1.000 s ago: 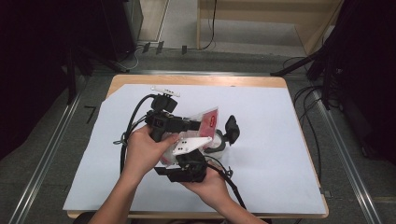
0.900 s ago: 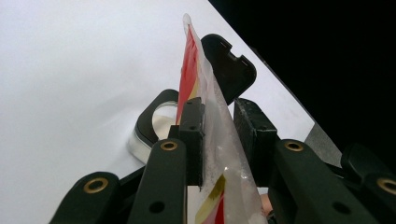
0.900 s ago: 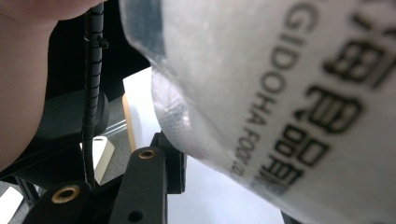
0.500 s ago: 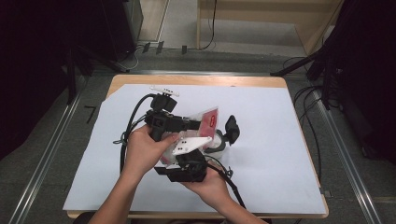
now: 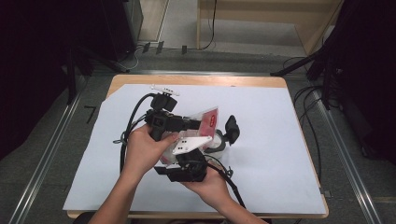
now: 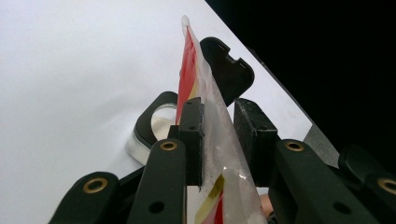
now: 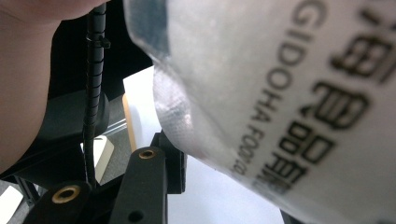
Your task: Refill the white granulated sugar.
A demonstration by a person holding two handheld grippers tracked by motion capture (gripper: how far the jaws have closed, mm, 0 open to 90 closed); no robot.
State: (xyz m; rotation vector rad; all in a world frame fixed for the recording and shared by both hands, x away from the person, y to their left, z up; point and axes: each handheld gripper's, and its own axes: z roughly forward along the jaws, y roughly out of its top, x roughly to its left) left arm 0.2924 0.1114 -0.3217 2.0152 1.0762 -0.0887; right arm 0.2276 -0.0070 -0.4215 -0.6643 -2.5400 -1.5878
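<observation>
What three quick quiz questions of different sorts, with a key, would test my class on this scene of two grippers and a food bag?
1. True or false: the plastic bag lies flat on the table.
2. Which gripper has the bag between its jaws: A left gripper, B neither?
3. What dark-rimmed thing sits on the white sheet beyond the bag?

Key
1. False: it is held up, edge-on in the left gripper view.
2. A.
3. A round container with its black lid hinged open.

White paper sheet [image 5: 275, 140] over a wooden table [image 5: 196, 80]; grey floor [image 5: 224, 60] with cables [image 5: 308, 98] beyond.
</observation>
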